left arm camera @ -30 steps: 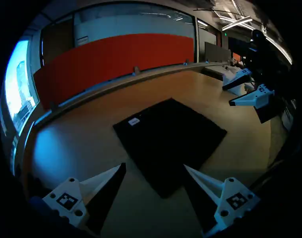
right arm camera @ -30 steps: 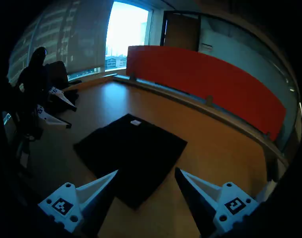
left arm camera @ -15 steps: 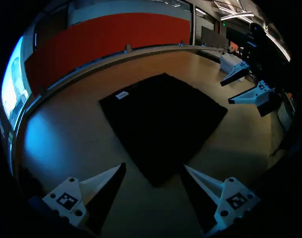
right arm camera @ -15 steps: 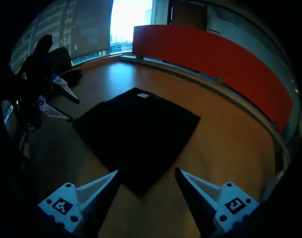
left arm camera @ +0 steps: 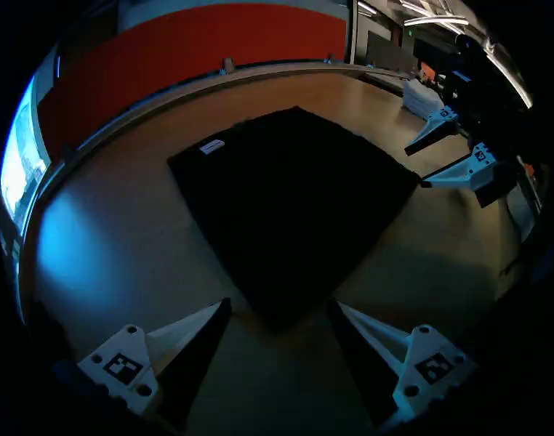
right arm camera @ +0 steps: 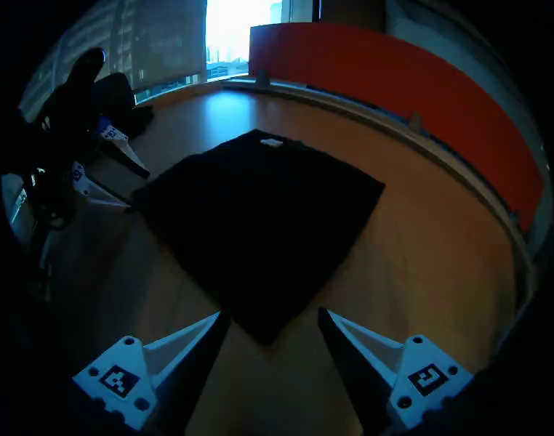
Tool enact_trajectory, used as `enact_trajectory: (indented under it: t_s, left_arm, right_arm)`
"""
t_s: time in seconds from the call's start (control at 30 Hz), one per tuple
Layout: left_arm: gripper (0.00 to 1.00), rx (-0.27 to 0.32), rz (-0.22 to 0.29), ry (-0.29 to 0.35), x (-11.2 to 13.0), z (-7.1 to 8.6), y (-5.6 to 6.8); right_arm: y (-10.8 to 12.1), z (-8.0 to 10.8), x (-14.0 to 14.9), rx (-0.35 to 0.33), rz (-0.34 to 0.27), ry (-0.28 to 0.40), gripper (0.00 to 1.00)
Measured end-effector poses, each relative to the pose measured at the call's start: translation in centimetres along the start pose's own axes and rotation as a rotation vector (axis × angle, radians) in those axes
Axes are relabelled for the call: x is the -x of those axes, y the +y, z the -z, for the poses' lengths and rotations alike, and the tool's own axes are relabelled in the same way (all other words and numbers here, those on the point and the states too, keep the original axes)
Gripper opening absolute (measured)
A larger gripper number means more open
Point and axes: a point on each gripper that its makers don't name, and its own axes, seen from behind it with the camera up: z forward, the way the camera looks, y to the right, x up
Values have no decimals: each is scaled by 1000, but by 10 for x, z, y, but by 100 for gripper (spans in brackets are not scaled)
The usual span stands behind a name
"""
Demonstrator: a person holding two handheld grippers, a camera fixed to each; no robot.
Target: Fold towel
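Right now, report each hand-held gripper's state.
Left hand-held gripper: open, holding nothing.
Right hand-held gripper: open, holding nothing.

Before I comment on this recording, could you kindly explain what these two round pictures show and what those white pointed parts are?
There is no robot here: a person carries a hand-held gripper in each hand, and a fisheye camera rides on each, looking forward along its two white fingers. The left gripper view looks past the left hand-held gripper; the right gripper view looks past the right hand-held gripper. Each view also catches the other one farther off, near its edge. On the wooden table a black towel lies spread flat, with a small white label near its far side. Both are open, each facing a towel corner, and hold nothing.
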Motion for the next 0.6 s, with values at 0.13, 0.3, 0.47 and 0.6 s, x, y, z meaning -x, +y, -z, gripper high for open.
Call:
enact_trajectory:
  t_s: [0.13, 0.3, 0.47, 0.6]
  left_arm:
    - [96, 2, 3, -4, 0, -2, 1]
    - [94, 7, -5, -9, 0, -2, 3]
    - [92, 12, -10, -13, 0, -3, 4]
    - [89, 14, -12, -17, 0, -3, 4]
  right_arm:
    - [0, -1, 4, -8, -10, -11, 91]
    - [0, -2, 8, -22, -15, -19, 86]
    - [-1, -2, 14, -41, -19, -35, 80]
    - [-1, -3, 15, -50, -13, -38, 74]
